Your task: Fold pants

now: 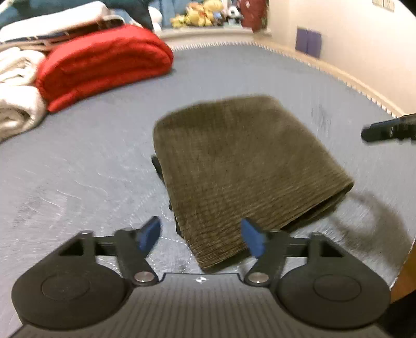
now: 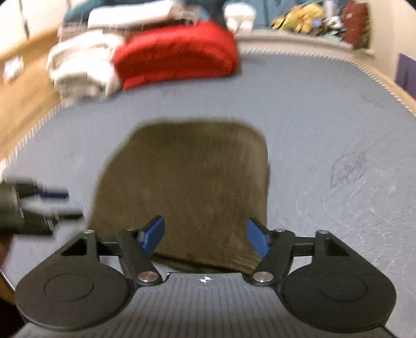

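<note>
**Folded corduroy pants between two open grippers**

Olive-brown corduroy pants (image 1: 241, 166), folded into a compact thick rectangle, lying flat on the grey-blue mat (image 1: 78, 169) directly ahead of both tools. Left gripper (image 1: 202, 235): blue pads (image 1: 149, 234) spread wide, holding nothing, near corner of the bundle lying between and just beyond the tips. Right gripper (image 2: 205, 238): jaws likewise wide apart and empty, near edge of the pants (image 2: 187, 182) spanning the gap below the pads (image 2: 257, 240). Judged from the neat stacked layers at the bundle's right edge, folding apparently complete or nearly so; open jaws consistent with release. Beyond the pants, far from both tips: red folded textile (image 1: 104, 65), white bundled cloth (image 1: 18, 104) to its left, soft toys (image 1: 197, 15) on a ledge by the wall.

Hard to make out: strong motion blur in both views, especially the right wrist view; black detail protruding at the bundle's left edge, unidentifiable; the opposite tool only partly in frame at each picture's margin; contact between pads and fabric not determinable.
</note>
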`<act>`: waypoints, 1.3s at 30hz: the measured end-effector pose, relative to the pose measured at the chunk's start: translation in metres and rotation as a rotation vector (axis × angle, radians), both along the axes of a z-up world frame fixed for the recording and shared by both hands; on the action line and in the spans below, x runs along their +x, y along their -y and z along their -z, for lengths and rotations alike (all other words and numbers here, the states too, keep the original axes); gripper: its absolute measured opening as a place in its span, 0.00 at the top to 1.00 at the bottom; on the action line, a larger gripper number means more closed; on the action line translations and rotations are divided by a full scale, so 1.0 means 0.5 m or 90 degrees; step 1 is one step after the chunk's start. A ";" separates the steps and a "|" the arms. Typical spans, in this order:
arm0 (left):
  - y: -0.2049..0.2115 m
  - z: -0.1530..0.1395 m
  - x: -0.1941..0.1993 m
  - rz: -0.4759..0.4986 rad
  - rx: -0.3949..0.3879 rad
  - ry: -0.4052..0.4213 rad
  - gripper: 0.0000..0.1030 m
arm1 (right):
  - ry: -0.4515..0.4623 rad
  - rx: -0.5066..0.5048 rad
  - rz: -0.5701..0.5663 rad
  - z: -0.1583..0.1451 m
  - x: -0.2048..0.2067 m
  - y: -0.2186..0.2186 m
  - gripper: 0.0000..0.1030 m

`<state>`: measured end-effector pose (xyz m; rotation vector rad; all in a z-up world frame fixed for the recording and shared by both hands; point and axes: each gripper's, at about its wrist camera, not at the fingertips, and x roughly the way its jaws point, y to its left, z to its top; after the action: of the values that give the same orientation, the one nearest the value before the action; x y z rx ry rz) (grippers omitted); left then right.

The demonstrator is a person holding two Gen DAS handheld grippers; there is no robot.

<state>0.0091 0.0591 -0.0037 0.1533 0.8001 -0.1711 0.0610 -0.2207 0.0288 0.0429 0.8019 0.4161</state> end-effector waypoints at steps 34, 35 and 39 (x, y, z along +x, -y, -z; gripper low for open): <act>0.045 0.026 -0.038 -0.187 -0.034 -0.016 0.00 | 0.016 -0.012 0.112 0.026 -0.042 -0.066 0.04; 0.044 0.030 -0.034 -0.188 -0.035 -0.015 0.00 | 0.018 -0.011 0.109 0.025 -0.041 -0.068 0.04; 0.041 0.038 -0.024 -0.201 -0.033 -0.015 0.00 | 0.018 -0.018 0.106 0.026 -0.037 -0.078 0.03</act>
<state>-0.0026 0.0387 -0.0225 -0.0242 0.8315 0.1047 0.0423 -0.1819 0.0159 0.0767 0.7691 0.2468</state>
